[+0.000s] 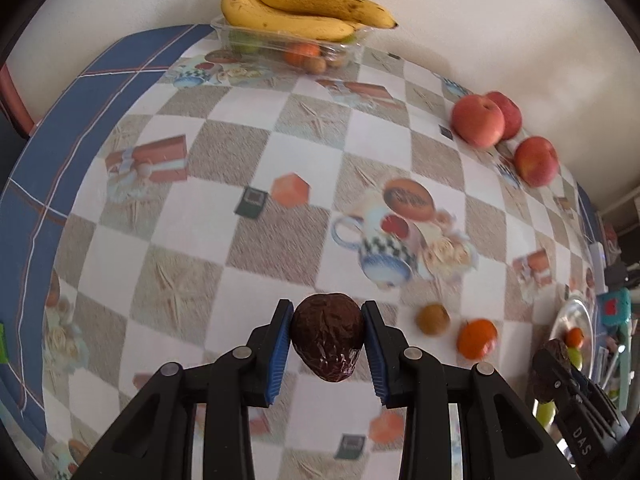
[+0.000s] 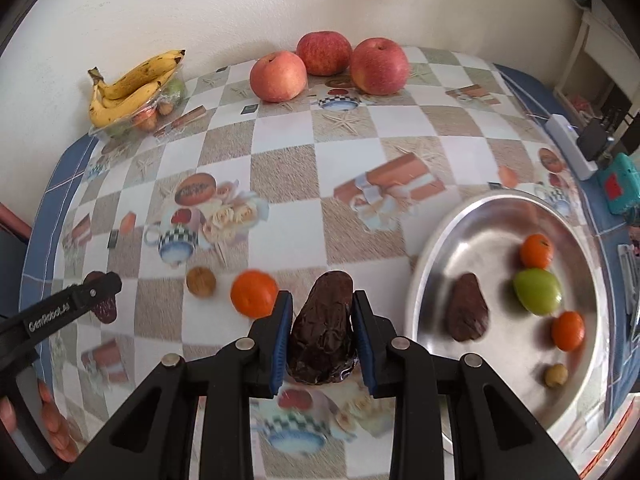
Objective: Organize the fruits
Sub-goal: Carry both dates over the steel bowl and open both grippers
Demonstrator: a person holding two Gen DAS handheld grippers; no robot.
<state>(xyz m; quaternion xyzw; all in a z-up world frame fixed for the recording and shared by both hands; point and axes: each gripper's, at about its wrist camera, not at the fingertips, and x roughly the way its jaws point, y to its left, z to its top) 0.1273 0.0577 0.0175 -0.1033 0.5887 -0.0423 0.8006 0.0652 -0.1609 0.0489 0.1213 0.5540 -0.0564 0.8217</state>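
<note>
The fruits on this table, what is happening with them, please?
A person is sorting fruit with two handheld grippers. The left gripper and the right gripper each clamp a dark wrinkled fruit above the tablecloth. The metal plate already holds two tangerines, a green fruit, another dark fruit and a small brown one. A tangerine and a small brown fruit lie loose nearby.

A checked printed cloth (image 2: 288, 184) with teapots and gift boxes covers the worktop; a white power strip (image 2: 568, 144) and a teal box (image 2: 620, 188) lie at its far right edge
</note>
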